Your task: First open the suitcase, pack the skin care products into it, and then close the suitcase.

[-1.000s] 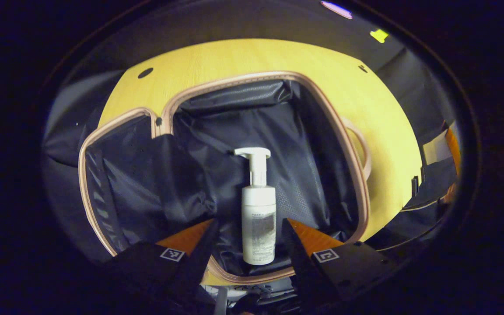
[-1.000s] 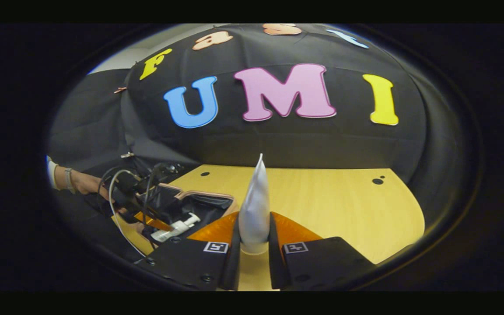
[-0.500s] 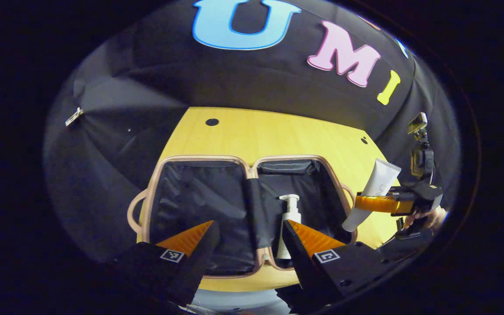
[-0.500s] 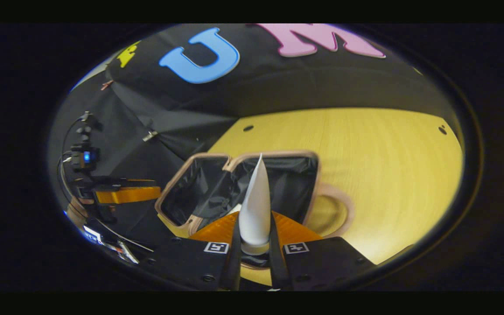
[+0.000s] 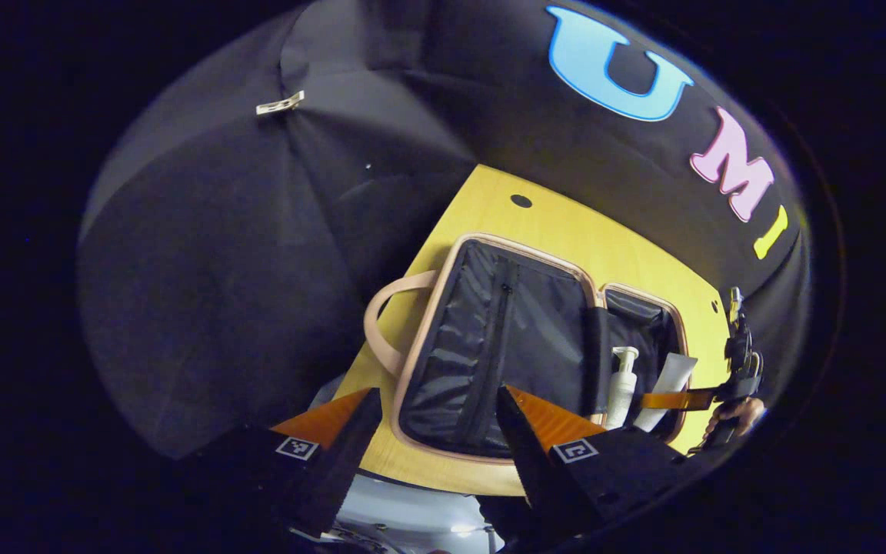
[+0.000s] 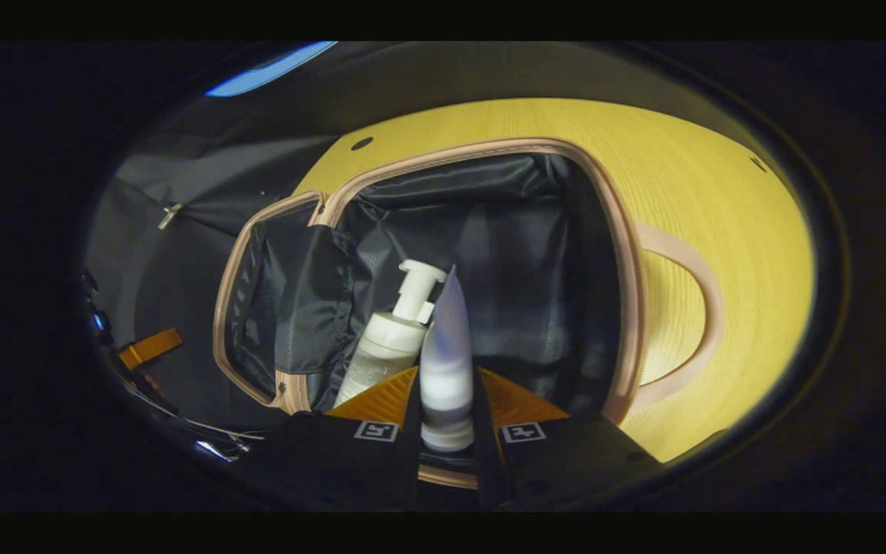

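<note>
The suitcase [image 5: 420, 323] lies open on the yellow table, pink-rimmed with dark lining; its rim also shows in the right gripper view [image 6: 627, 292]. A white pump bottle [image 6: 389, 346] lies inside the right half, also seen from the left gripper view [image 5: 622, 385]. My right gripper [image 6: 447, 415] is shut on a white tube [image 6: 447, 362], held over that half beside the bottle. From the left gripper view the tube [image 5: 670, 388] hangs in the right gripper [image 5: 677, 400], a hand behind it. My left gripper [image 5: 435, 431] is open and empty, back near the table's front edge.
The yellow table [image 6: 720, 192] spreads to the right of the suitcase, with a pink carry handle [image 6: 701, 308] lying on it. Another handle [image 5: 381, 323] sticks out on the case's left side. Black cloth walls surround the table closely.
My left gripper drew back and swung left, away from the pump bottle. My right gripper carried the tube down over the suitcase's right half, beside the bottle.
</note>
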Motion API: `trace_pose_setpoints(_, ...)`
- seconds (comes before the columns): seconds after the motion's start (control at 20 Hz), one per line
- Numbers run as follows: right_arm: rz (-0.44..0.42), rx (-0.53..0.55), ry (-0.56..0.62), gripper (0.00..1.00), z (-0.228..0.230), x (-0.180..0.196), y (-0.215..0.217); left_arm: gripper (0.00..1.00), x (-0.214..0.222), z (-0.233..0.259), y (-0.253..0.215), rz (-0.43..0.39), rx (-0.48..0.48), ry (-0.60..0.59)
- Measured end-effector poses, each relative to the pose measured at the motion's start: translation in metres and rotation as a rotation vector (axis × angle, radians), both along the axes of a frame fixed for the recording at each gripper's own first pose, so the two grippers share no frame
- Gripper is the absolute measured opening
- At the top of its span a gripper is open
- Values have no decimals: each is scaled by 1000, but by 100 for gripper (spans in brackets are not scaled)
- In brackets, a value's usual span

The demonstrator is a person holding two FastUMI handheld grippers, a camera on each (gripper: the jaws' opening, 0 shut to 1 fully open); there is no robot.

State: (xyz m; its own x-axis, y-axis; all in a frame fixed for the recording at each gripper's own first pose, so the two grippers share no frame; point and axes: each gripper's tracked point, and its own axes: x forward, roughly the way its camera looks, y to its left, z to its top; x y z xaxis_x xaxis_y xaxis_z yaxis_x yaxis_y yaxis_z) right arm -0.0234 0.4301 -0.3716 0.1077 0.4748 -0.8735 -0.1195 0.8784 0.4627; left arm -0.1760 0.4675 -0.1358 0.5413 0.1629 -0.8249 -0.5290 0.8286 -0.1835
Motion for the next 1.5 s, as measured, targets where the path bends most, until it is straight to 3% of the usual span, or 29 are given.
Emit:
trace_pose_setpoints(0.1,-28,-12,13,39,0,0,-6,95,1,-4,19,49,-28,-3)
trace_pose_setpoints(0.15,-46,2,-1,31,4,4,-6,95,3,-9,26,70,-40,-3)
trace_pose_setpoints(0.3,-29,134,-98,94,41,9,8,95,19,-23,46,137,-78,-19)
trace_pose_setpoints(0.35,-23,164,-147,92,53,11,9,95,27,-22,52,155,-110,-32)
trace_pose_setpoints(0.4,-25,203,-183,97,67,11,9,95,30,-22,56,173,-146,-38)
trace_pose_setpoints(0.5,-52,271,-247,97,96,20,4,95,47,-32,70,201,-183,-27)
trace_pose_setpoints(0.85,-152,359,-368,97,155,48,-31,95,55,-90,104,186,-111,214)
trace_pose_setpoints(1.0,-147,348,-422,97,167,50,-43,91,57,-111,97,114,-120,267)
trace_pose_setpoints(1.25,-149,307,-442,97,163,49,-61,19,63,-124,86,59,-131,263)
trace_pose_setpoints(1.5,-143,306,-490,97,168,48,-69,10,64,-87,85,36,-140,164)
